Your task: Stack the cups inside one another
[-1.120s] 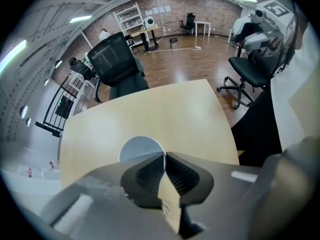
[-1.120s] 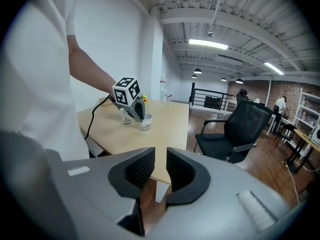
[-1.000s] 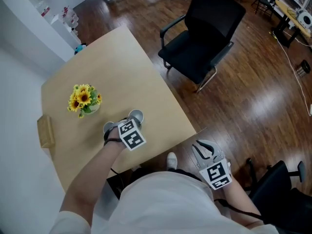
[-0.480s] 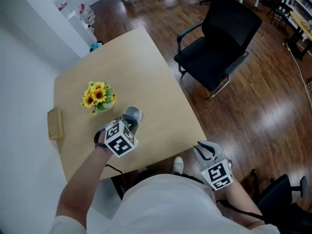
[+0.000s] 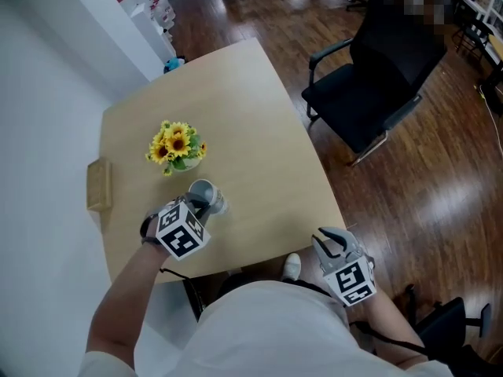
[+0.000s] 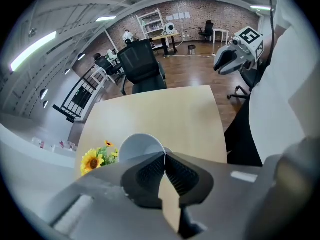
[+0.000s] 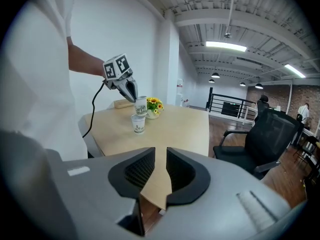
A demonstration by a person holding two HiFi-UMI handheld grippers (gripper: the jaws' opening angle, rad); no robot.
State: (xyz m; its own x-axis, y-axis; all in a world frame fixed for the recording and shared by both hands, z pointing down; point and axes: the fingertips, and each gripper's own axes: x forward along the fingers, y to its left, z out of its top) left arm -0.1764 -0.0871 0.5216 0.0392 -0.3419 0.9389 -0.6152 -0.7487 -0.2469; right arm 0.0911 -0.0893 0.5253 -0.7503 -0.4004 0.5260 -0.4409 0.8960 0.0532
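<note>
Well, the left gripper has its jaws pinched almost shut on the rim of a white cup hanging just over the second cup on the table, so any tilt could topple that one, and the right gripper, slightly parted and empty, is well away.

Even, bright light came from ceiling strip lights overhead, seen in both gripper views. White glare lay on the wooden floor; shadows on the counter were faint. Both gripper views bent strongly toward their edges, with black corners. Up close, the left tool and right tool looked soft, while the head view was sharp.
</note>
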